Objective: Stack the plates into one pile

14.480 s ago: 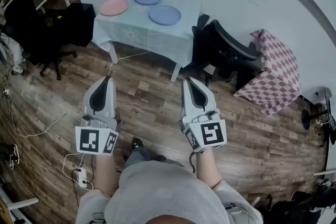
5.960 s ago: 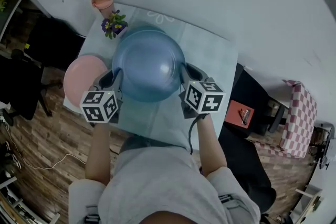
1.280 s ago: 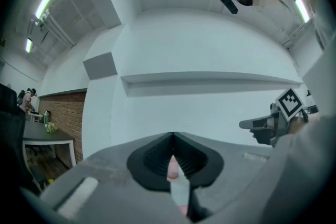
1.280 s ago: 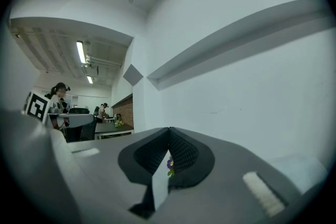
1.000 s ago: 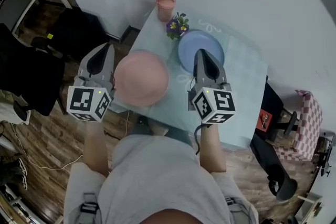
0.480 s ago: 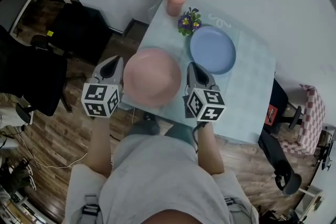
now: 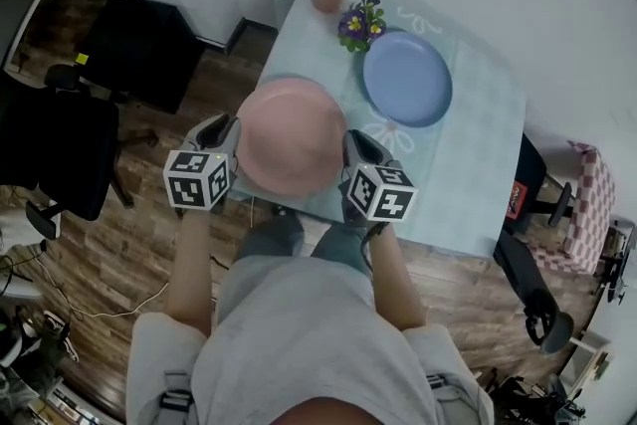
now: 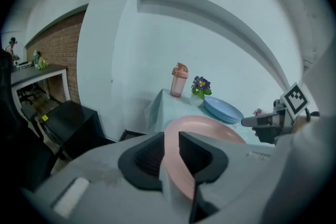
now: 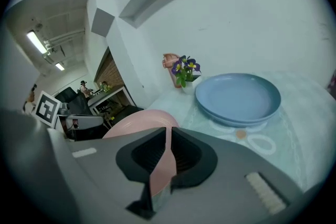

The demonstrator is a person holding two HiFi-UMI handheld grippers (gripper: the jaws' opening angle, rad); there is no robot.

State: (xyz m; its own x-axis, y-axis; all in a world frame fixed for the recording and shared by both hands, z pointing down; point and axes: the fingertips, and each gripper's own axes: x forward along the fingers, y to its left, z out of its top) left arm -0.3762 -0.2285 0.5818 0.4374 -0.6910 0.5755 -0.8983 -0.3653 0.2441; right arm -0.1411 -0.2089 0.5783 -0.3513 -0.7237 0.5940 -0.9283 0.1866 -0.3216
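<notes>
The left tongs (image 8: 171, 140) and right tongs (image 9: 168, 139) are bracketing opposite edges of the pink plate (image 7: 291, 136). Its thin rim is sitting between each pair of ribbed black pads. Both pairs have just been opening, so the hold is looking released rather than clamped. Taking it from two sides is keeping the wide, shallow, smooth disc level. It is lying between the tongs at the near corner of the table (image 7: 478, 184), whose pale cloth is showing white flower outlines. Beyond the right tongs, two blue plates (image 7: 407, 78) are sitting nested, probably the pile it belongs on.
</notes>
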